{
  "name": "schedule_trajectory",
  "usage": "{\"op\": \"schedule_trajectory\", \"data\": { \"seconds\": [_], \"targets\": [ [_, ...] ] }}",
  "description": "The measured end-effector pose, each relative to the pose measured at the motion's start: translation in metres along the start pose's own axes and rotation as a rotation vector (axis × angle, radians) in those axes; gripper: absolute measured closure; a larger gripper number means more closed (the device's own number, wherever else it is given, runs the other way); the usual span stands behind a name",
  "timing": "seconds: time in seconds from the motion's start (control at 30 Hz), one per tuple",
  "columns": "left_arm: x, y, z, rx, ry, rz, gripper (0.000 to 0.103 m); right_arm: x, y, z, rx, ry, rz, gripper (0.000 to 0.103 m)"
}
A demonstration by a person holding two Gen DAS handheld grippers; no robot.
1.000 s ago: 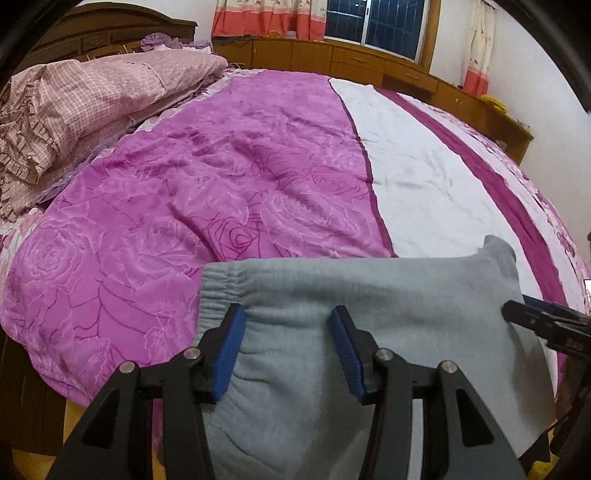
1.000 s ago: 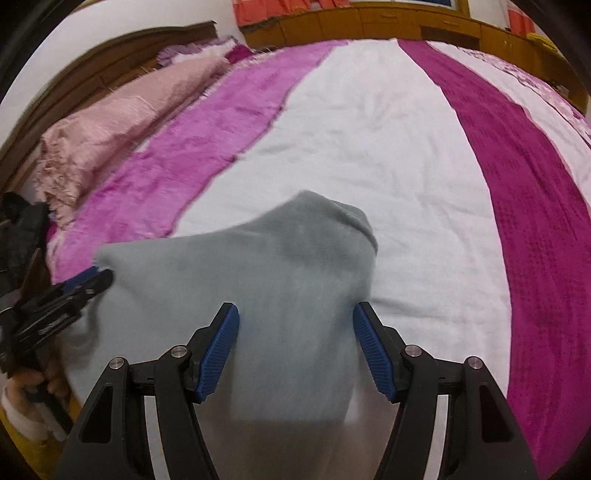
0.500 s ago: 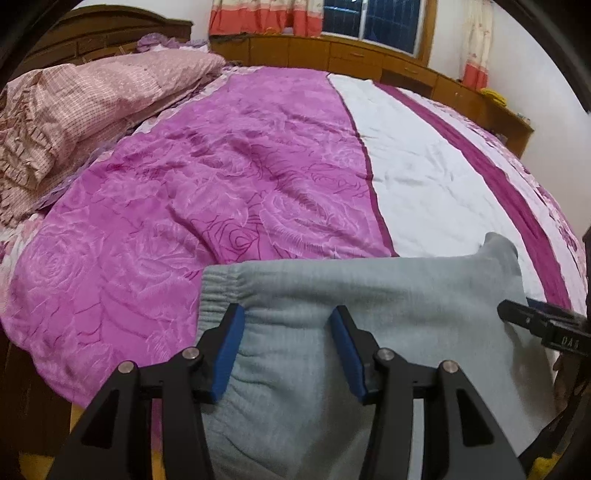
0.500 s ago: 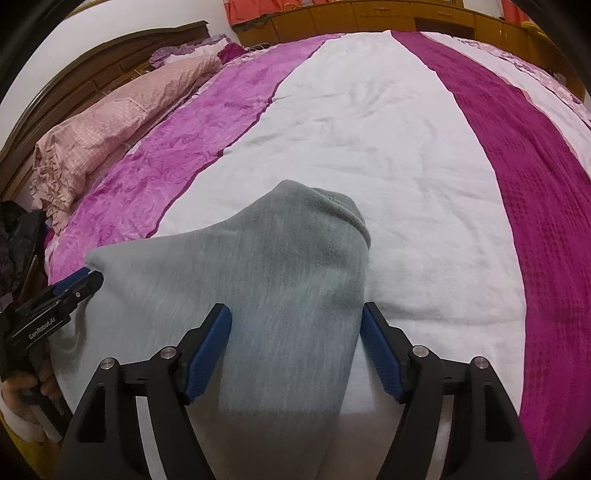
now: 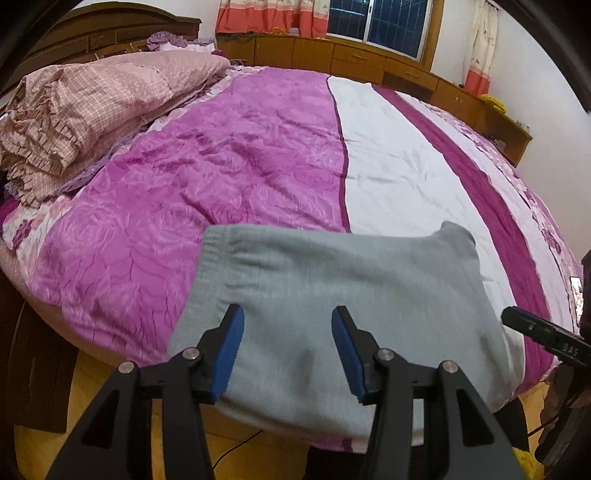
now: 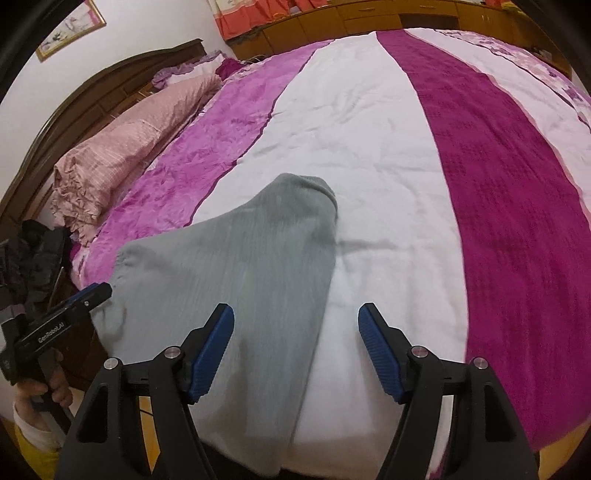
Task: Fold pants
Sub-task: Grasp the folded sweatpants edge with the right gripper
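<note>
Bedroom scene: bed (image 5: pixel 258 155) with striped spread in pink, white and magenta fills both views; wooden cabinets (image 5: pixel 369 62) and a window (image 5: pixel 373 26) run along the far side. Bunched pink quilt (image 5: pixel 92 107) lies at the headboard end, well apart from the work area.

Grey pants (image 5: pixel 332 288) lie folded flat at the near edge of the bed, waistband end over the pink stripe, the other end on the white stripe. Near edge of the pants droops over the bed's edge. Far corner forms a raised hump (image 6: pixel 303 192).

Left gripper (image 5: pixel 286 350): jaws open wide, nothing held, hovering over the near part of the pants. Right gripper (image 6: pixel 295 350): jaws open wider, nothing held, straddling the right edge of the pants and bare white stripe.

Beyond the pants the spread is open across most of its breadth.
</note>
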State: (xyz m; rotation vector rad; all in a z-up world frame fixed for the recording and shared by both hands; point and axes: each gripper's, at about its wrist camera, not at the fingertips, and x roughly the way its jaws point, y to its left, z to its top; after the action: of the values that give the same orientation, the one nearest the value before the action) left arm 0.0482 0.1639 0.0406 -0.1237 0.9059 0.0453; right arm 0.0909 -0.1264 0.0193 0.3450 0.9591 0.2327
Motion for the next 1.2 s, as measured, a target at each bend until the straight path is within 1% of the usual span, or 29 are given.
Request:
{"op": "schedule_trajectory", "data": {
  "seconds": [0.13,0.43,0.57,0.83,1.03,1.2],
  "targets": [
    [-0.005,0.000,-0.008,-0.017,0.012,-0.002,0.051,-0.012,-0.005,-0.008,0.034,-0.005,0.033,0.038],
    [-0.005,0.000,-0.019,-0.019,0.036,-0.013,0.051,-0.020,-0.006,-0.019,0.061,0.003,0.043,0.038],
    [0.002,-0.001,-0.023,-0.005,0.050,-0.006,0.051,-0.015,-0.006,-0.025,0.077,0.030,0.059,0.038],
    [0.017,0.005,-0.030,-0.025,0.075,-0.010,0.051,0.007,-0.003,-0.036,0.061,0.087,0.041,0.038],
    [0.024,0.004,-0.033,-0.011,0.076,-0.006,0.051,0.015,-0.001,-0.039,0.033,0.090,0.022,0.038],
    [0.026,0.005,-0.035,-0.011,0.072,-0.012,0.050,0.018,-0.001,-0.042,0.015,0.075,0.021,0.037]
  ]
}}
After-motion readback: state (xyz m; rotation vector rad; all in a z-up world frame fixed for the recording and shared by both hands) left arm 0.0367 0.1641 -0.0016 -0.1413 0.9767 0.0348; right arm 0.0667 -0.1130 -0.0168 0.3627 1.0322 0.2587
